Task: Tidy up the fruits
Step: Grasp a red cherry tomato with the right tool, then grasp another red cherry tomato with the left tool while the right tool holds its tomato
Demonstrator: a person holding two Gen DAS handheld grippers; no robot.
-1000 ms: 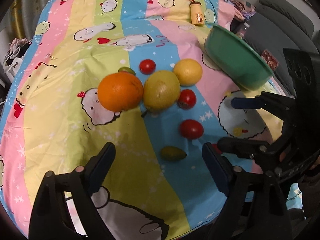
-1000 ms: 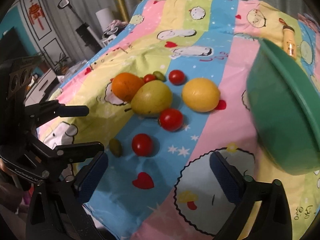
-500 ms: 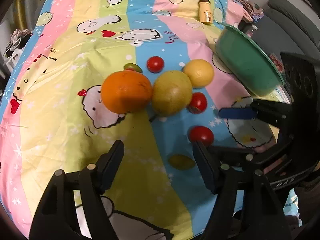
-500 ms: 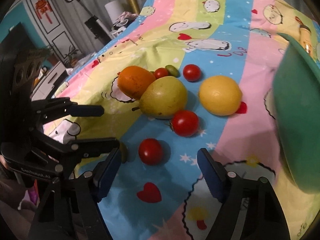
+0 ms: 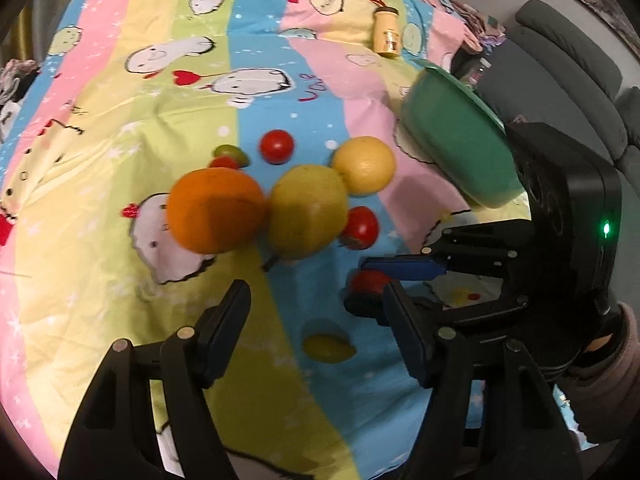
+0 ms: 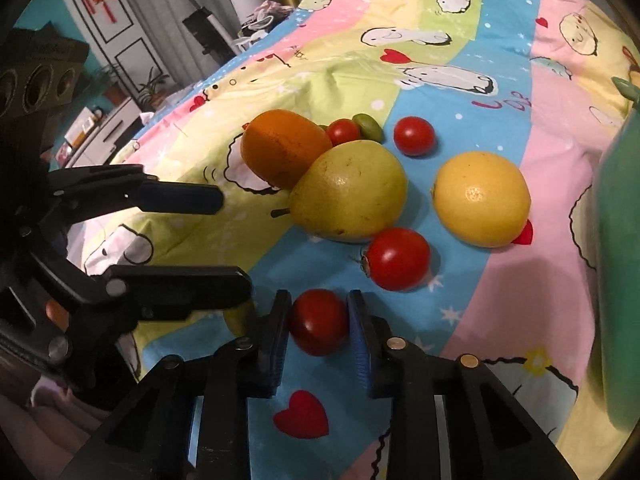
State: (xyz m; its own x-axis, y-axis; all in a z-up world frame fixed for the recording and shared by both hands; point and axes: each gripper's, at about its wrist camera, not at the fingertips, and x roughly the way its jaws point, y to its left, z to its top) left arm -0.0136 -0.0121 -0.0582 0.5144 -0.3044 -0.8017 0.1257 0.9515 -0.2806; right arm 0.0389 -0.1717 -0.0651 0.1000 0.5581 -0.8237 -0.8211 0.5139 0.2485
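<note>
We see the right gripper [image 6: 318, 320] low over the striped cartoon cloth [image 6: 460, 60], its jaws closing with 1 red tomato [image 6: 318, 322] between them; both blue pads [image 6: 357, 336] sit against the tomato's sides, so we read this as a pinch on the tomato, which rests on the cloth's blue stripe.

We see the left gripper [image 5: 316, 332] hovering beside it with its jaws spread and nothing between the pads. A small yellow-green fruit [image 5: 328, 347] lies on the cloth between and just below its fingertips, not touched.

Remaining fruit, all on the cloth:
- 1 orange [image 6: 286, 146] touching 1 pear [image 6: 350, 188].
- 1 lemon [image 6: 482, 198] beside the pear, apart from it in the right wrist view.
- 1 second tomato [image 6: 398, 258] just in front of the pear.
- 1 third tomato [image 6: 414, 135] behind the pear.
- 1 smaller tomato [image 6: 342, 131] and 1 green fruit [image 6: 368, 126] side by side behind the orange.

The green bowl [image 5: 456, 152] stands tilted at the right edge of the fruit group. 1 small yellow bottle [image 5: 386, 32] lies well beyond it on the cloth.
</note>
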